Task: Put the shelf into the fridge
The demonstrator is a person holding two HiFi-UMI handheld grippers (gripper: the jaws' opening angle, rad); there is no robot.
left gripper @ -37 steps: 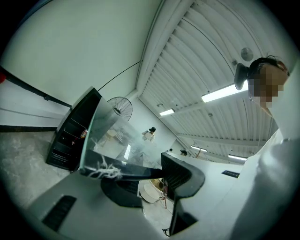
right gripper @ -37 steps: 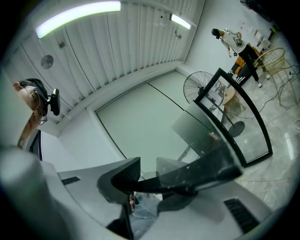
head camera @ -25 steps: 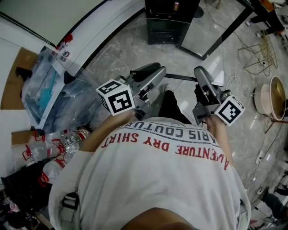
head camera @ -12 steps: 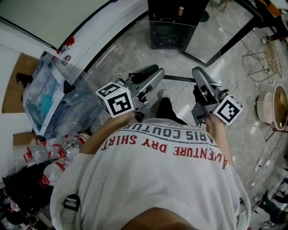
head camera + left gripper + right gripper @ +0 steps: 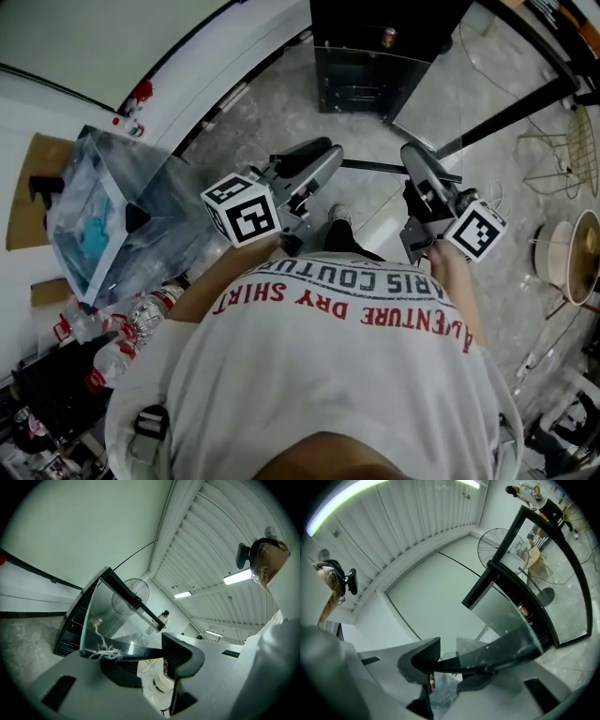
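Note:
A clear glass shelf (image 5: 394, 169) with a dark front edge hangs level between my two grippers, above the marble floor. My left gripper (image 5: 314, 161) is shut on its left side and my right gripper (image 5: 420, 161) on its right side. In the left gripper view the pane (image 5: 122, 646) runs edge-on between the jaws of the left gripper (image 5: 150, 657). The right gripper view shows the shelf (image 5: 506, 646) clamped in the right gripper (image 5: 450, 670). The black fridge (image 5: 375, 47) stands straight ahead with its glass door (image 5: 497, 84) swung open to the right.
A clear plastic bin (image 5: 103, 206) and several water bottles (image 5: 122, 319) lie at the left by the white wall. A round pot (image 5: 572, 258) and a wire rack (image 5: 553, 141) sit on the floor at the right. A standing fan (image 5: 131, 596) is behind the fridge.
The fridge and its open door have drawn nearer and fill more of the top of the head view. Both grippers keep the same hold on the shelf.

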